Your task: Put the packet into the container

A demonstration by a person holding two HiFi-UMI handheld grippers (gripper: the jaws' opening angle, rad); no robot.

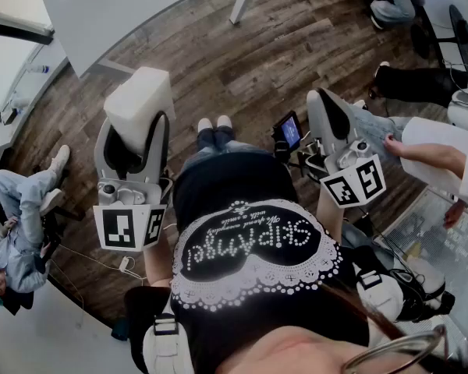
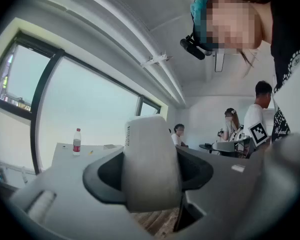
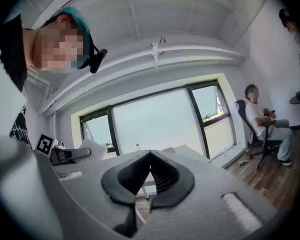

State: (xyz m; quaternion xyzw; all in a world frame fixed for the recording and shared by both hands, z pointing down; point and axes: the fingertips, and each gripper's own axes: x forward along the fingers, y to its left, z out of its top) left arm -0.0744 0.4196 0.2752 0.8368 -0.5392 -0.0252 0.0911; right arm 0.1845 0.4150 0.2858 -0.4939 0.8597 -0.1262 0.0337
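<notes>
left gripper (image 1: 132, 135): jaws wide, clamped on white soft rectangular packet (image 2: 150, 159), side print unreadable. right gripper (image 3: 150, 157): jaws together. brown wood-plank floor (image 1: 218, 61); white table (image 1: 125, 6); red-label clear bottle (image 2: 77, 141).

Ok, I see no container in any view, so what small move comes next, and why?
Probably turn toward the white table to look for it: the left tongs clamp the white packet over wooden floor, the right tongs are shut and empty, and no container shows.
</notes>
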